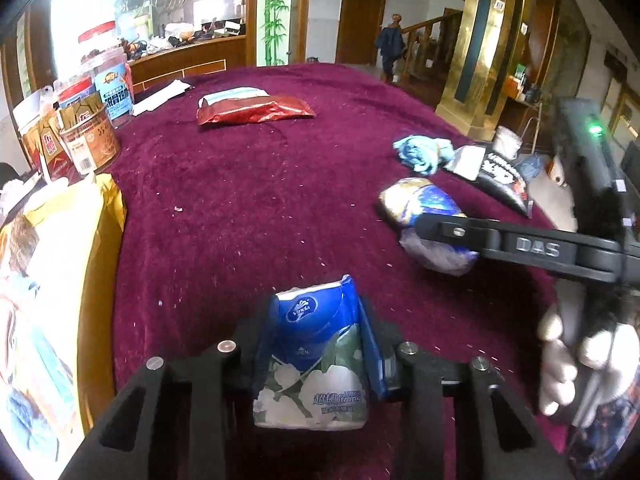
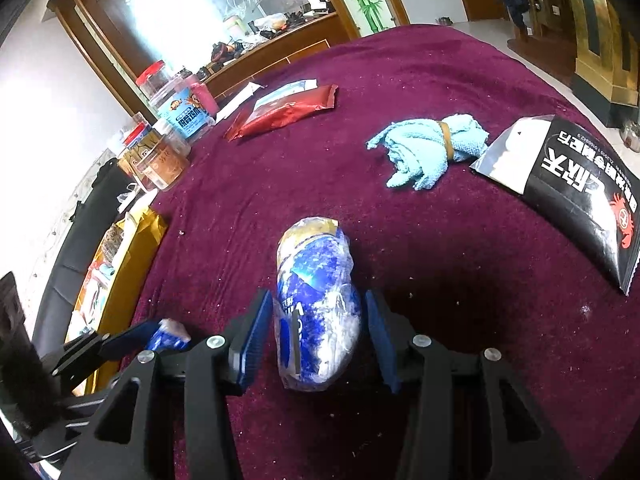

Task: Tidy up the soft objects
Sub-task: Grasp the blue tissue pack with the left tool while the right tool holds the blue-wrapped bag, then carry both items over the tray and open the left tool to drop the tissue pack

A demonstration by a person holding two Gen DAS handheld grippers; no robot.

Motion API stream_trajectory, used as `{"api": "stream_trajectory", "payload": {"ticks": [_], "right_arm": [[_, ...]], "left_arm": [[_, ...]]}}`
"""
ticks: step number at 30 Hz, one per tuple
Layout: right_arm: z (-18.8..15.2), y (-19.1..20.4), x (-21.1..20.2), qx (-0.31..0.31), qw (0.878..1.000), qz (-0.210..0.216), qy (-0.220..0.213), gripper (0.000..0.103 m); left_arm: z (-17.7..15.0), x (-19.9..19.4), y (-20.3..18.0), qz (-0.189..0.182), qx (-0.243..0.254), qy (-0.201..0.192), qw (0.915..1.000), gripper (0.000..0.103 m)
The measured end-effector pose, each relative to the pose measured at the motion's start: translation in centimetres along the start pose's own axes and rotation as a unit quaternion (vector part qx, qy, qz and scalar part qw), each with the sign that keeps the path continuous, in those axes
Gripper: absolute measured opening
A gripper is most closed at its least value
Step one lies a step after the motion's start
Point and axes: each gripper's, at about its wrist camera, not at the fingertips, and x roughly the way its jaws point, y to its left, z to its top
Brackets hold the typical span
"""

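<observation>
My left gripper (image 1: 318,320) is shut on a blue-and-white Vinda tissue pack (image 1: 316,364); both blue pads squeeze its sides low over the maroon tablecloth (image 1: 240,200). That gripper (image 2: 160,338) shows again at the lower left of the right wrist view. My right gripper (image 2: 316,336) is shut on a crumpled blue, white and gold tissue pack (image 2: 316,292) that rests on the cloth. In the left wrist view one black finger of the right gripper (image 1: 436,230) lies across that pack (image 1: 420,204). A gloved hand (image 1: 568,360) holds the right gripper's handle.
A light blue cloth (image 2: 428,152) bound with a band lies further back. To its right is a black-and-white packet (image 2: 572,200). A red foil packet (image 2: 280,114) and plastic jars (image 2: 176,120) stand at the far left. A yellow bag (image 1: 60,280) borders the left edge.
</observation>
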Motion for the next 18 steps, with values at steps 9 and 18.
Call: {"api": "stream_trajectory", "payload": {"ticks": [9,18], "right_arm": [[-0.1,0.5,0.0,-0.008,1.0,-0.011,-0.004,0.048],[-0.1,0.9,0.2,-0.016,1.0,-0.024,-0.007,0.048]], "left_arm": [[-1.9,-5.6,2.3,-0.054,-0.05,-0.043,0.9964,0.041],[-5.9,-14.1,9.3,-0.047,-0.118,-0.097,0.9871,0.041]]}}
